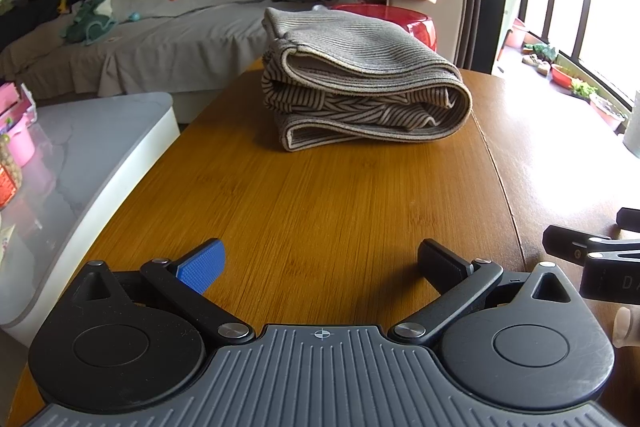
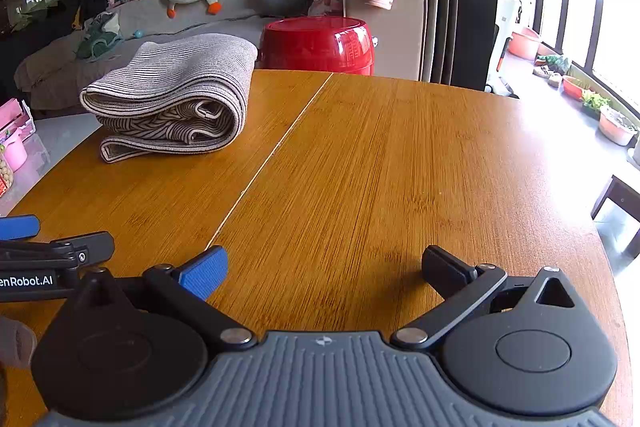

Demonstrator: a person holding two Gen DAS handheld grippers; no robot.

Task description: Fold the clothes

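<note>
Already the striped garment (image 1: 360,83) sits as a thick folded bundle in the upper middle of the left wrist frame, on the far part of the wooden table (image 1: 320,195); in the right wrist view it lies at upper left (image 2: 172,95), left of the seam that runs across the tabletop. The left gripper (image 1: 320,267) fills the bottom of its frame with its jaws spread wide and nothing between them, well apart from the cloth. The right gripper (image 2: 324,271) is likewise spread and empty at the bottom of its own frame, over bare wood.

Judging by the rounded, sagging folds, the fabric is a soft knit, light and limp, likely to slump or unroll if lifted by one layer alone. It should not be slippery against ribbed pads, and nothing about it looks fragile. The stack seems done or nearly so. If it needs squaring or moving, the safest hold is probably across the whole thickness at the rounded fold on the right of the bundle, or at two opposite sides together, so the layers stay stacked.
</note>
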